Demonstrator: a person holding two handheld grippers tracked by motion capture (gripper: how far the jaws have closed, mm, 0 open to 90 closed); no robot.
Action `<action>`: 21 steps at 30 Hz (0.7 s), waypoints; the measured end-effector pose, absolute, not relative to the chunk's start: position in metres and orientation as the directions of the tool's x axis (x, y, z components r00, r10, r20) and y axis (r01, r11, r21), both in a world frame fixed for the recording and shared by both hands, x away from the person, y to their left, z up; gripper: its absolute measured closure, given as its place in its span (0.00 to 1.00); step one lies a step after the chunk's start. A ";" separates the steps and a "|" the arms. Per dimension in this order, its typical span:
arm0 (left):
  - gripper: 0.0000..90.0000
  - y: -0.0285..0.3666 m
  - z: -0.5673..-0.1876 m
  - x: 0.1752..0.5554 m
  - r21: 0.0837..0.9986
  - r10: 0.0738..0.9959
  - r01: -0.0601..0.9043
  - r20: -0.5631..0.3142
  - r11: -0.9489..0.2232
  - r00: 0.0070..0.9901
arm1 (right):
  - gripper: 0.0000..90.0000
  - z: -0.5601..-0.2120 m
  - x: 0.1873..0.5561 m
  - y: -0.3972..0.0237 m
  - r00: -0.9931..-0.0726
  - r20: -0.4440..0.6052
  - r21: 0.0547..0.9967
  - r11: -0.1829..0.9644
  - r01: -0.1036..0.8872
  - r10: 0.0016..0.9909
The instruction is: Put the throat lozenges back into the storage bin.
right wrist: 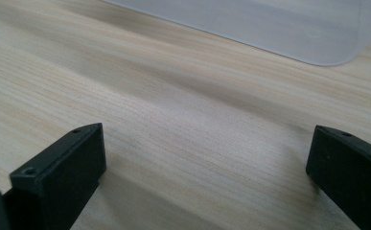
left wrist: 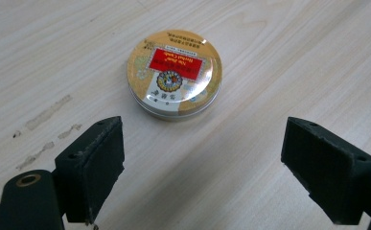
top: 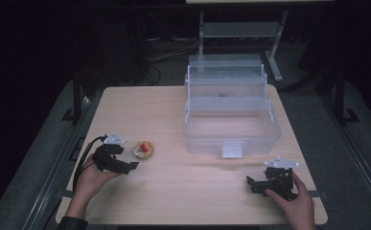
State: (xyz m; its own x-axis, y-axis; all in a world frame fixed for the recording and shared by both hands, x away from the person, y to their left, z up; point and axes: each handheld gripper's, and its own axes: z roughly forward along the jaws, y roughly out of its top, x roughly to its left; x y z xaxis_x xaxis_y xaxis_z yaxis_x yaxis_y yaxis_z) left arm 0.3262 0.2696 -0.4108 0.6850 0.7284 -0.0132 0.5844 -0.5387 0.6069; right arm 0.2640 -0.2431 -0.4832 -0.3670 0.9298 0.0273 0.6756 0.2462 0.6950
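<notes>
A small round tin (top: 144, 150) with a gold, red and white lid lies on the wooden table (top: 173, 191) at the left. My left gripper (top: 131, 165) sits just short of it, open. In the left gripper view the tin (left wrist: 175, 74) lies flat ahead of the wide-apart jaws, untouched, with my left gripper (left wrist: 204, 158) holding nothing. My right gripper (top: 251, 183) rests low at the table's front right, held by a hand. Its jaws stand wide open over bare wood in the right gripper view (right wrist: 207, 167).
A clear plastic storage box (top: 231, 122) with its lid raised stands at the back right of the table; its corner (right wrist: 288, 28) shows in the right gripper view. Beyond the table are a dark floor and a metal stand (top: 274, 48).
</notes>
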 end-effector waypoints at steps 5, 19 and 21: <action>0.16 0.267 -0.409 0.331 0.601 0.726 0.585 -0.011 -0.544 0.687 | 0.00 -0.483 0.264 -0.243 -0.367 0.027 0.695 0.246 0.676 0.930; 0.16 0.258 -0.404 0.345 0.598 0.726 0.587 -0.011 -0.546 0.687 | 0.00 -0.483 0.264 -0.243 -0.367 0.027 0.695 0.246 0.676 0.930; 0.16 0.257 -0.403 0.347 0.597 0.727 0.587 -0.009 -0.547 0.687 | 0.00 -0.483 0.264 -0.243 -0.367 0.027 0.695 0.246 0.676 0.930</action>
